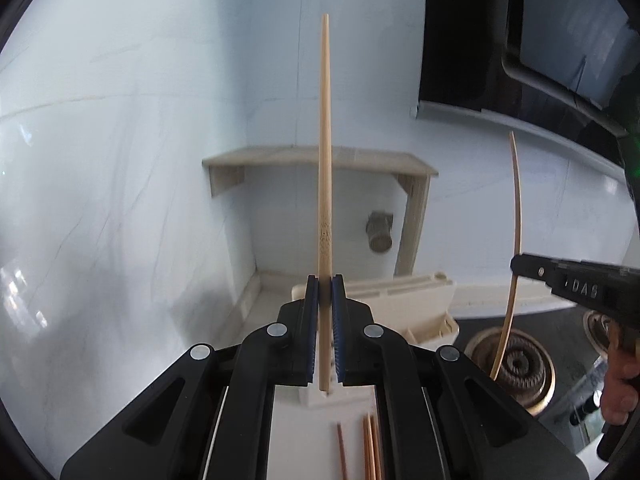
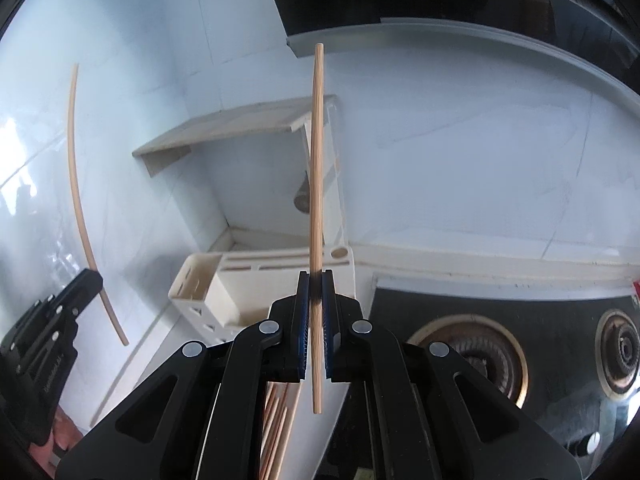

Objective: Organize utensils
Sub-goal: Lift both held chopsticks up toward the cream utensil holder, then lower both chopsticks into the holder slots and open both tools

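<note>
My left gripper (image 1: 325, 280) is shut on a pale bamboo chopstick (image 1: 325, 152) that stands upright and rises far above the blue pads. My right gripper (image 2: 316, 274) is shut on a second bamboo chopstick (image 2: 317, 168), also upright, its lower end hanging below the jaws. In the left wrist view the right gripper (image 1: 516, 266) and its chopstick (image 1: 516, 220) appear at the right. The left gripper (image 2: 94, 278) and its chopstick (image 2: 78, 184) show at the left of the right wrist view. Several more chopsticks (image 1: 372, 448) lie on the white counter below.
A cream utensil holder (image 2: 208, 292) with slots and a round hole stands against the tiled wall. Above it hangs a beige wall shelf (image 1: 320, 160). A black gas hob with burners (image 2: 476, 356) lies to the right. A hand (image 1: 620, 384) grips the right tool.
</note>
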`<state>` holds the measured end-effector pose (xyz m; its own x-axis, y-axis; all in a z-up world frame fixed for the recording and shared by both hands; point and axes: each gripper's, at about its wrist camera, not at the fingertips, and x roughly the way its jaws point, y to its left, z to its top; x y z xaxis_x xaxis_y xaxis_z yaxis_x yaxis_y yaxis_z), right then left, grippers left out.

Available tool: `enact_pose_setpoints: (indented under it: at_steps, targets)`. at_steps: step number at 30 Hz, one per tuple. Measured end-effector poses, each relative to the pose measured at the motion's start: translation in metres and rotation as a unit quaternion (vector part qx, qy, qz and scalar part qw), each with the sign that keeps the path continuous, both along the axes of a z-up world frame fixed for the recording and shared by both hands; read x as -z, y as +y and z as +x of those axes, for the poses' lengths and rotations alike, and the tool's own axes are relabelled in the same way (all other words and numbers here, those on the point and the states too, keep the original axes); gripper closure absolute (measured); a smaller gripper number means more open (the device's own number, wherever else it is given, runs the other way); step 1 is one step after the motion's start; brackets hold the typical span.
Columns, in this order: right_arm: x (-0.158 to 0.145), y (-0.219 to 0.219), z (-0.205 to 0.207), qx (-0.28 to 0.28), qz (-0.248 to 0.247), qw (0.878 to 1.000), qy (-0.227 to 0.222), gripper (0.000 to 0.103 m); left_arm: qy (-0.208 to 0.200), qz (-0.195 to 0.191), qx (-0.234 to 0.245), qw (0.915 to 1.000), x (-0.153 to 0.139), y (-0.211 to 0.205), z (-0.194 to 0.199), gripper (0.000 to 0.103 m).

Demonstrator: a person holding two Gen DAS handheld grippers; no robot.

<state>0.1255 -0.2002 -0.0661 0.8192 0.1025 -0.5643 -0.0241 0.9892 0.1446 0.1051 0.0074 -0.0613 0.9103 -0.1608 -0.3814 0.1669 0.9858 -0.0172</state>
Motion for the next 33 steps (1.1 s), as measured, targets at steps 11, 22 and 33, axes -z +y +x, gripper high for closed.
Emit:
enact_pose_setpoints:
  at_steps: [11,22,33]
  targets:
    - [-0.01,-0.003,0.027,-0.004,-0.001,0.998,-0.059,0.096,-0.085,-0.016,-0.007,0.9962,-0.01,-0.008,0.028,0.097]
    - [0.01,-0.018,0.054,-0.004,0.03,0.997,-0.07,0.096,-0.123,-0.017,-0.026,0.9919,0.019,-0.018,0.059,0.097]
    - [0.016,-0.019,0.067,-0.007,0.028,0.997,-0.077,0.096,-0.119,0.001,-0.039,0.9922,0.045,-0.021,0.075,0.097]
